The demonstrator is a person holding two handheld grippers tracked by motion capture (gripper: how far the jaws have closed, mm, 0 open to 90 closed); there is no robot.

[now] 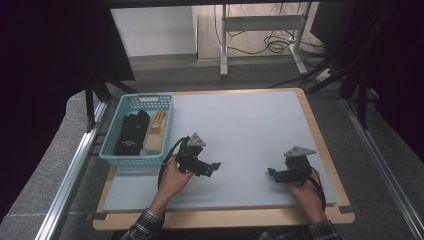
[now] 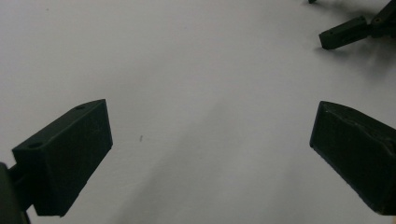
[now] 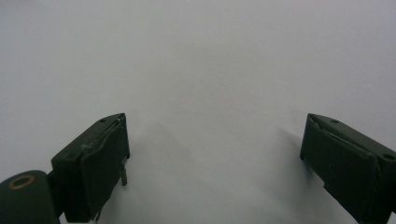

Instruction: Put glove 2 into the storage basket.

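Both hands low over the pale grey bench [image 1: 250,130], wood trim showing at the edges.

Left hand-held gripper [image 1: 212,167]: jaws spread wide, nothing between them, pointing right toward the middle of the bench. In the left gripper view its jaws frame bare grey surface, with the tip of the other gripper at the top right corner.

Right hand-held gripper [image 1: 272,172]: jaws also wide apart and empty, pointing left toward the left one. The two are near each other but apart, bare bench between them.

Nearest things: turquoise perforated plastic basket [image 1: 111,152] at the left edge of the bench, just beyond the left hand [image 1: 175,177]. Inside it, a black folded fabric item [image 1: 131,132] on its left side, and a tan glove-like item [image 1: 156,131] beside it on the right. Exact type of either, cannot tell.

Nothing lies between the left gripper and the basket. Beyond the bench: grey floor, metal frame legs and loose cables [image 1: 272,42].
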